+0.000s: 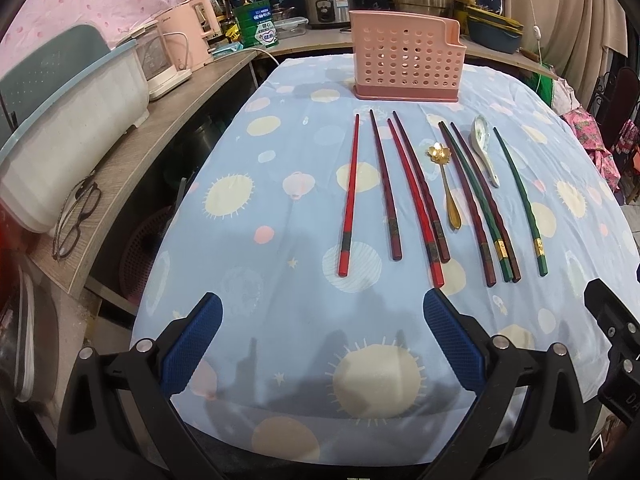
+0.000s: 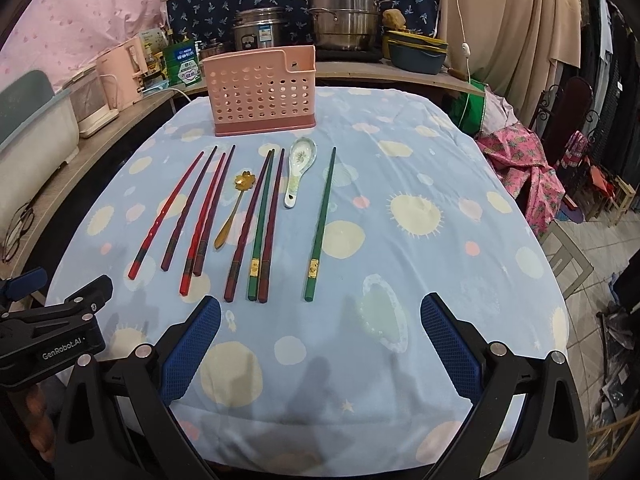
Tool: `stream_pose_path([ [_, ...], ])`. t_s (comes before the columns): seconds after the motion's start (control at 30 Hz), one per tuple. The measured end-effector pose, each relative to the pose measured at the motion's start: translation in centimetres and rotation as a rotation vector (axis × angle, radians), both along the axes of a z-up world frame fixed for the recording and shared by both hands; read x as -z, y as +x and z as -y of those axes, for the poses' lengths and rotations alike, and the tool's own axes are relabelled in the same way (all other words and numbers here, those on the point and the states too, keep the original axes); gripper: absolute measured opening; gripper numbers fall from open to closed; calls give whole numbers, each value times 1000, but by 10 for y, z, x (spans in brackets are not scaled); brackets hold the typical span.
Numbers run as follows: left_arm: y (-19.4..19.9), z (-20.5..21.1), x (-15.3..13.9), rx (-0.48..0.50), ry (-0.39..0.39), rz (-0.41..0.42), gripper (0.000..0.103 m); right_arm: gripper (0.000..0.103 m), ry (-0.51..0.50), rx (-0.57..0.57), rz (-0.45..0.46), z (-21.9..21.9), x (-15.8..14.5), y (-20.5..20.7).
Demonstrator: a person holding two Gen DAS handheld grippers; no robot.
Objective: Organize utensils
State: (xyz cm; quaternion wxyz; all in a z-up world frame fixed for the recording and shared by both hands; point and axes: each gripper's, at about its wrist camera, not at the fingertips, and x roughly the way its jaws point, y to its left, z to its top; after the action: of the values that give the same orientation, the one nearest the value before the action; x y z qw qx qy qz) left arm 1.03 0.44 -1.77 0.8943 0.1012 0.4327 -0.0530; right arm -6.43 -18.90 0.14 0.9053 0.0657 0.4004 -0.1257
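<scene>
A pink perforated utensil holder (image 1: 406,64) (image 2: 262,92) stands at the far end of the table. In front of it lie several chopsticks in a row: red (image 1: 349,196) (image 2: 166,214), dark maroon (image 1: 385,184) (image 2: 189,210) and green (image 1: 520,204) (image 2: 320,224). Among them rest a gold spoon (image 1: 446,184) (image 2: 232,210) and a white ceramic spoon (image 1: 485,152) (image 2: 298,170). My left gripper (image 1: 322,312) hovers open near the table's front, short of the chopstick ends. My right gripper (image 2: 320,314) is open too, just behind the lone green chopstick. Nothing sits between either pair of fingers.
The table wears a light blue cloth with pale circles (image 2: 420,208). A wooden shelf on the left carries a white bin (image 1: 68,136), glasses (image 1: 76,220) and a pink kettle (image 1: 192,40). Steel pots (image 2: 344,16) line the back counter. Chairs and clothes (image 2: 532,168) crowd the right.
</scene>
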Motion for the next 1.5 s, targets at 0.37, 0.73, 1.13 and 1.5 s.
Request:
stream_pose_path([
  [0.37, -4, -4, 1, -2, 0, 20, 96, 96, -2, 0, 6, -2, 0, -4],
  [0.73, -10, -5, 1, -3, -3, 23, 96, 96, -2, 6, 11, -2, 0, -8],
  [1.13, -9, -4, 3, -4, -4, 14, 96, 96, 2, 10, 8, -1, 2, -9],
  [1.5, -8, -4, 4, -6, -3, 11, 96, 96, 6, 13, 6, 0, 2, -10],
])
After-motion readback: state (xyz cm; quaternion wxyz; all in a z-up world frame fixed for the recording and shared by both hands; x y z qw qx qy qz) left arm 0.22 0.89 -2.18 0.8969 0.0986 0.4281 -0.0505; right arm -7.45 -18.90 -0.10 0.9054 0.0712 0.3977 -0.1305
